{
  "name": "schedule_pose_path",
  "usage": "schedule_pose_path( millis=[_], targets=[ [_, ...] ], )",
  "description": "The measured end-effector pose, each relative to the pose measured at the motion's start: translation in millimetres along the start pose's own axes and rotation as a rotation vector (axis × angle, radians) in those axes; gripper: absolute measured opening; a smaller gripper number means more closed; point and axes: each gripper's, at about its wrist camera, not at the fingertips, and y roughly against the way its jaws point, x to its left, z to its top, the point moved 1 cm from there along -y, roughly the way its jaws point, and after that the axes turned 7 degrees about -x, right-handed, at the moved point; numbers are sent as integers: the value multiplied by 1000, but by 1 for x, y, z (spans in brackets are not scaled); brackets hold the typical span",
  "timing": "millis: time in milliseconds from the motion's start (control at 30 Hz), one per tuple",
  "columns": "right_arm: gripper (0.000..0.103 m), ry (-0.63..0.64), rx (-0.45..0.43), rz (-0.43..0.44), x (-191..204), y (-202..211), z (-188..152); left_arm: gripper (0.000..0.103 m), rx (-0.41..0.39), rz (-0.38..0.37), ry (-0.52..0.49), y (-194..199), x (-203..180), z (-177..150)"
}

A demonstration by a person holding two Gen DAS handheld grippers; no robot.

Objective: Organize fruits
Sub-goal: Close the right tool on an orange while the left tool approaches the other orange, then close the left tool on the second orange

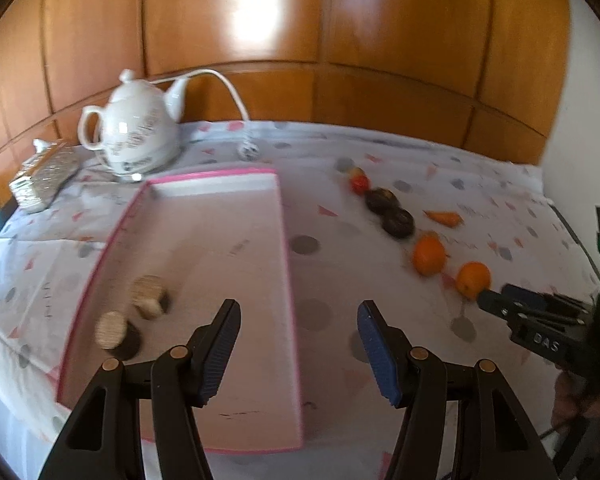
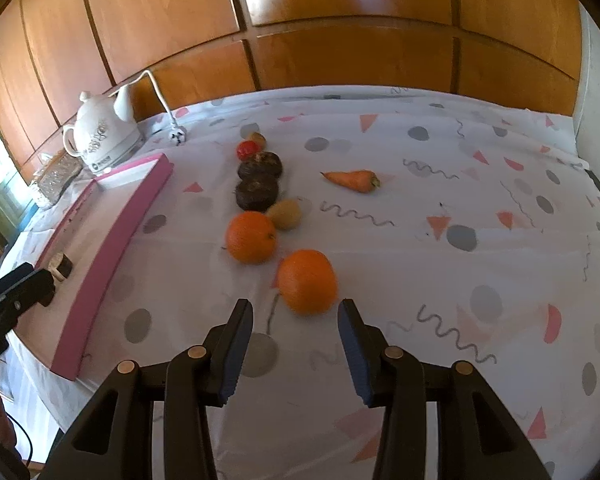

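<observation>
My right gripper [image 2: 296,316] is open, and the nearest orange [image 2: 307,282] lies on the cloth just beyond its fingertips, untouched by the pads. Behind it lie a second orange [image 2: 251,237], a kiwi [image 2: 285,214], two dark round fruits [image 2: 257,194], a red fruit [image 2: 247,149] and a carrot [image 2: 352,180]. My left gripper [image 1: 300,312] is open and empty above the right rim of the pink tray [image 1: 220,240]. Two brown and tan round pieces [image 1: 148,292] lie in the tray's near left part. The right gripper [image 1: 496,298] shows beside the near orange [image 1: 473,278].
A white teapot [image 1: 132,136] with a cord and plug [image 1: 249,151] stands behind the tray. A silvery box [image 1: 44,176] sits to its left. Wooden panelling backs the table. The patterned cloth [image 2: 460,240] spreads to the right of the fruit row.
</observation>
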Motion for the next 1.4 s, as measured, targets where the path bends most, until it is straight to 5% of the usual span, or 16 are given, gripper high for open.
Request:
schedule_pose_path(
  millis=[467, 600, 900, 1400],
  targets=[
    [46, 41, 3, -36, 0, -28, 7, 62, 44, -62, -40, -23, -29, 0],
    [36, 55, -6, -47, 0, -28, 8, 62, 43, -68, -46, -29, -37, 4],
    [35, 65, -17, -106, -10, -24, 7, 62, 54, -102, -80, -49, -66, 16],
    [35, 45, -31, -103, -24, -25, 7, 62, 110, -165, -24, -84, -88, 24]
  ],
)
